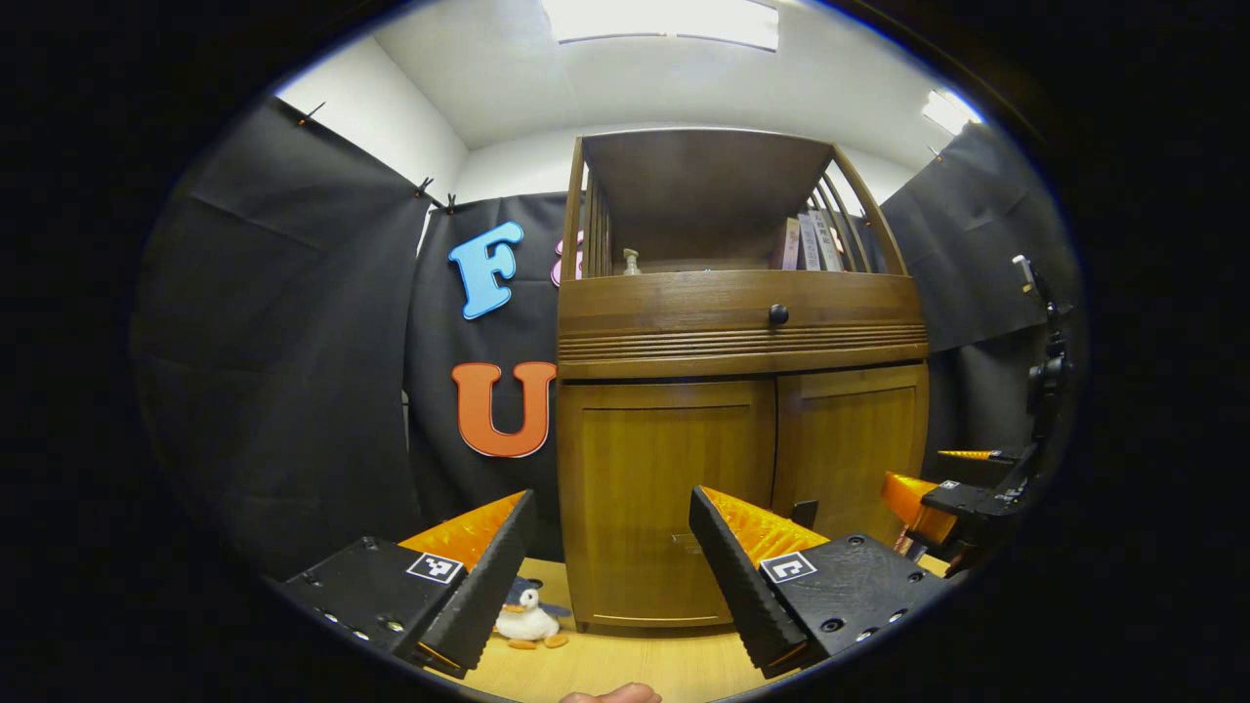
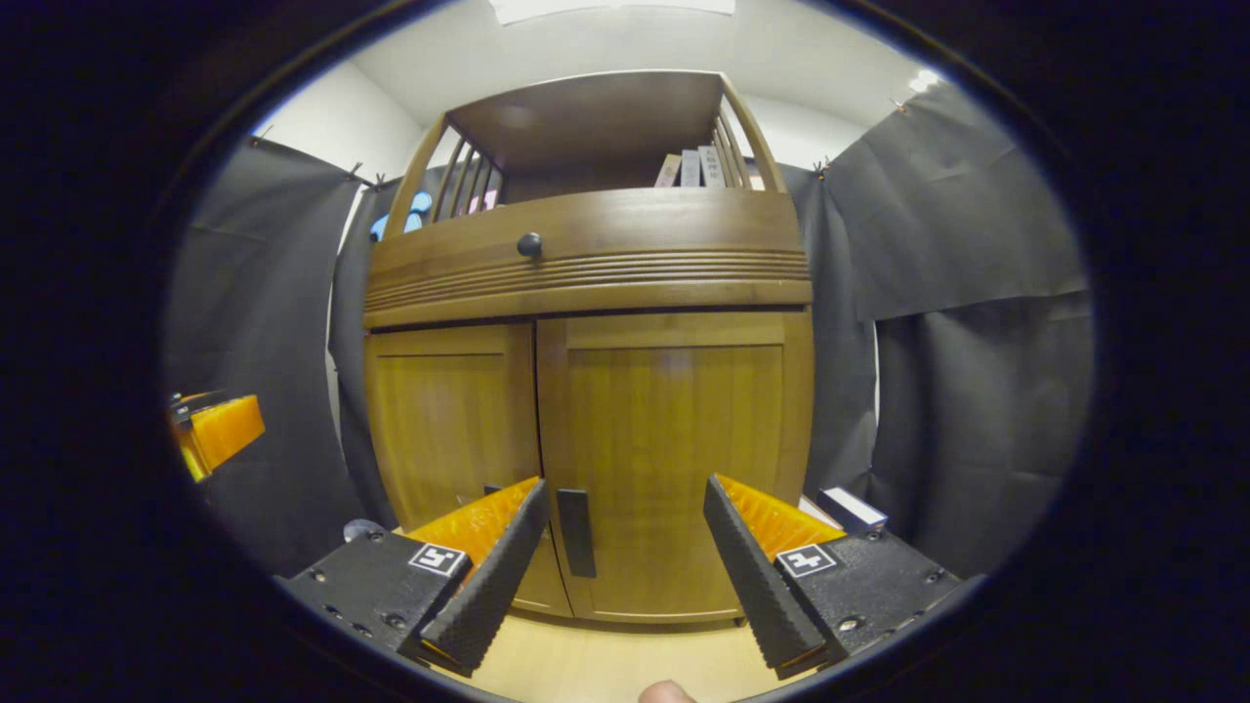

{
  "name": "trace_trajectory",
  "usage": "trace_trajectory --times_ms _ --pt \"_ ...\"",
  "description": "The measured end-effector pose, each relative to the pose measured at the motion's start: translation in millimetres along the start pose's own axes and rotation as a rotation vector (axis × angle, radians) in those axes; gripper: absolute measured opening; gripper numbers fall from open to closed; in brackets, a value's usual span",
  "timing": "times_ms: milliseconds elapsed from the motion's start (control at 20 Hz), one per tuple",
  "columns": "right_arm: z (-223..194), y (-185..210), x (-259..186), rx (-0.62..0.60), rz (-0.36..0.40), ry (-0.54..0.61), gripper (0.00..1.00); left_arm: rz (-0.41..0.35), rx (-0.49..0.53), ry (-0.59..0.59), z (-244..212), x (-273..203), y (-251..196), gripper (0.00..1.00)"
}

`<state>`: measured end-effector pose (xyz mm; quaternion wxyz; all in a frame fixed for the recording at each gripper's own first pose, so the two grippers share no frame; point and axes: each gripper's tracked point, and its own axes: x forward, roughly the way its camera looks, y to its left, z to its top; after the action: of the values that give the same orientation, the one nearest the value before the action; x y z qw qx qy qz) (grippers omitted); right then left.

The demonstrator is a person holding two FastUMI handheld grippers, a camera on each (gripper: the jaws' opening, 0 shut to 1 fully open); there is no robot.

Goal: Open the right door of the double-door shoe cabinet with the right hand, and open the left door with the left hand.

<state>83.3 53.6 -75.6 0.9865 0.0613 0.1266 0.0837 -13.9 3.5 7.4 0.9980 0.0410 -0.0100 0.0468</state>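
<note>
Wooden floor (image 1: 596,669) carries shoe cabinet (image 1: 684,488) and toy penguin (image 1: 527,620).

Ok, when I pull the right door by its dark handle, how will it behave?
The right door is a wood panel, so probably stiff, swinging rather than flexing. Its slim vertical handle may slip from a loose grip. The right gripper is open, not yet touching it.
</note>
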Motion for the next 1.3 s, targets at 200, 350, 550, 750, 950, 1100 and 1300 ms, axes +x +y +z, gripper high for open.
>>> trace_trajectory --times_ms 200,350,550,750,950,1100,1300 --pt "-21 11 31 0.005 0.015 0.062 1.0 0.027 0.002 0.011 -4 3 12 0.95" --pt "-40 20 58 0.009 0.034 0.129 0.99 0.051 0.003 0.03 -12 4 23 0.95" --pt "-71 32 87 0.036 0.037 0.216 0.94 0.081 0.005 0.04 -16 7 38 0.95" --pt "-94 37 114 0.051 0.017 0.272 0.86 0.099 0.007 0.051 -23 9 48 0.95" --pt "-108 36 129 0.05 -0.006 0.297 0.81 0.094 0.001 0.058 -26 10 52 0.95" --pt "-108 36 134 0.048 -0.017 0.286 0.7 0.087 0.001 0.055 -25 10 51 0.95" --pt "-108 36 141 0.054 -0.038 0.282 0.58 0.072 -0.006 0.055 -26 7 49 0.95"
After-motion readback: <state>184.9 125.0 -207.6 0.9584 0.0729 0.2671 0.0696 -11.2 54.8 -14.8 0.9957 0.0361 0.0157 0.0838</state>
